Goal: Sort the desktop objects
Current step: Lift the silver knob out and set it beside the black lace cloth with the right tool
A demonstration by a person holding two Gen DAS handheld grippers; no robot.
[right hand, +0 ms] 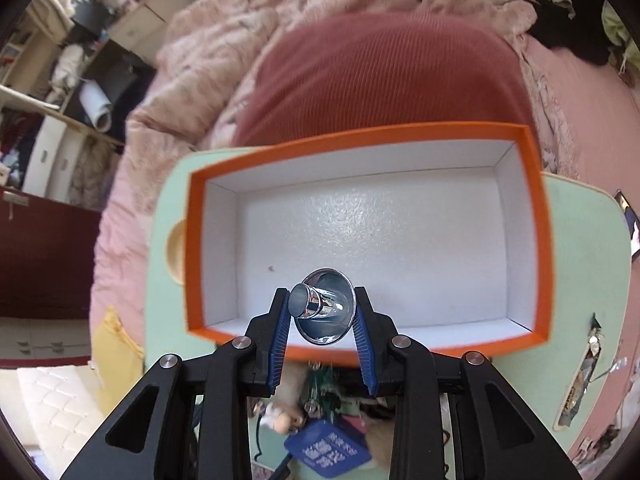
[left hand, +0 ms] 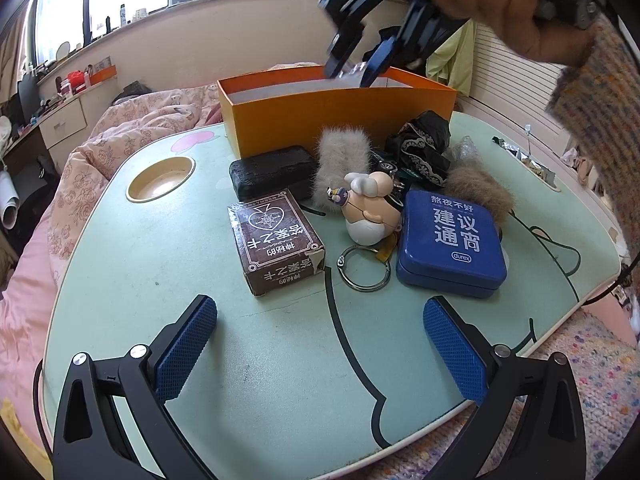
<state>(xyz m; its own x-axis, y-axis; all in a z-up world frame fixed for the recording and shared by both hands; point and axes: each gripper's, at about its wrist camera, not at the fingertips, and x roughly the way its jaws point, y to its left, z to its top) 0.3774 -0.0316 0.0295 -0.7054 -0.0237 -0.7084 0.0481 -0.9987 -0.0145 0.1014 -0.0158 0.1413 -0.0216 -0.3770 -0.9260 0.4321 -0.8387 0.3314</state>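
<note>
My right gripper (right hand: 322,312) is shut on a shiny silver funnel-shaped piece (right hand: 325,307), held above the near part of the orange box (right hand: 196,256), whose white inside holds nothing. From the left wrist view the same right gripper (left hand: 354,70) hangs over the orange box (left hand: 340,114), with a hand on its handle. My left gripper (left hand: 320,344) stands open low over the green table (left hand: 280,360). Ahead of it lie a brown card box (left hand: 276,240), a blue tin (left hand: 452,238), a figurine keychain (left hand: 366,210), a black case (left hand: 272,172), fur pom-poms (left hand: 340,164) and black lace cloth (left hand: 420,148).
A round cup recess (left hand: 160,179) sits in the table's far left. Foil wrappers (left hand: 532,160) lie at the right edge. A pink quilted bed (left hand: 120,136) surrounds the table, with shelves and a desk at the left. A knitted sleeve (left hand: 600,120) fills the upper right.
</note>
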